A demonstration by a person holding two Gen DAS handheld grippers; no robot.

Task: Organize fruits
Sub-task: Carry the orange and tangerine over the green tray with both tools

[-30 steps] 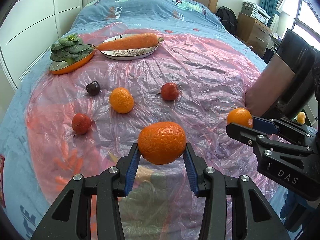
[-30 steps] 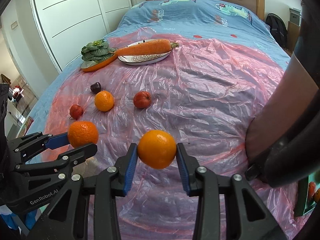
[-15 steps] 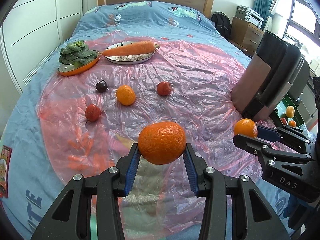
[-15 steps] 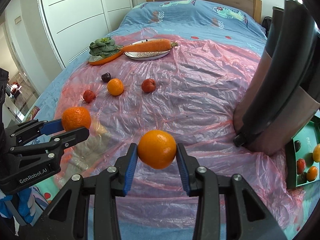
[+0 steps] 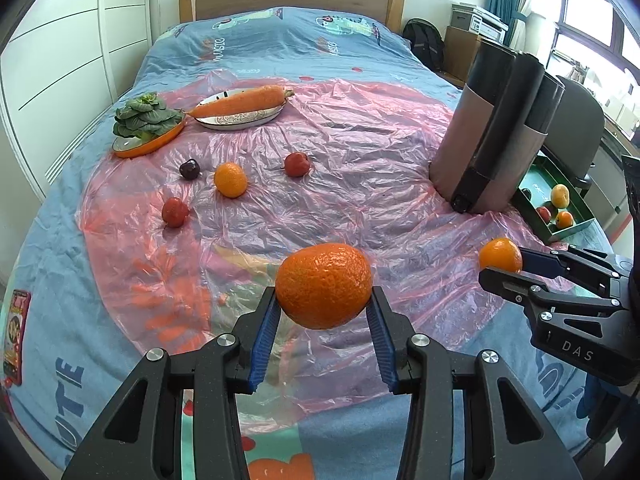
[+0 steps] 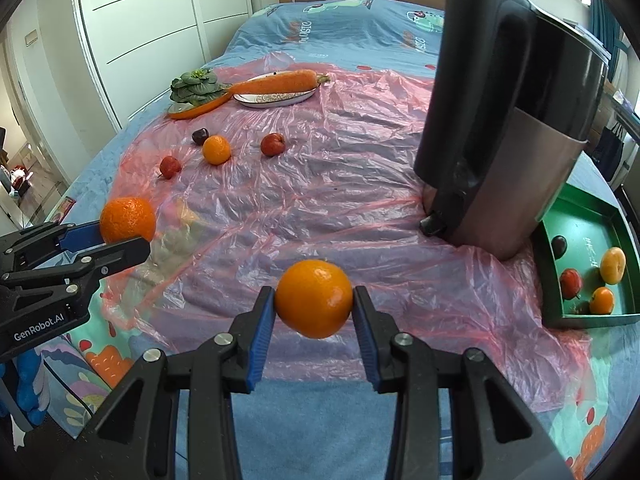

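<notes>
Left gripper: jaws partly closed, blue pads pressing both flanks of a rough-skinned orange, carried clear above the pink plastic sheet on the bed. Right gripper: jaws likewise partly closed on a smooth orange, also held off the sheet. Judged step: carrying both fruits to the green tray, which lies at the far right behind the dark kettle and already holds several small fruits. To do this well, keep both grips firm and level, since round fruit can roll out between flat pads. Pass on the near side of the kettle without touching it. Deliver the right orange first, that gripper being nearer the tray. Set each down in a bare part of the tray, low before release.
</notes>
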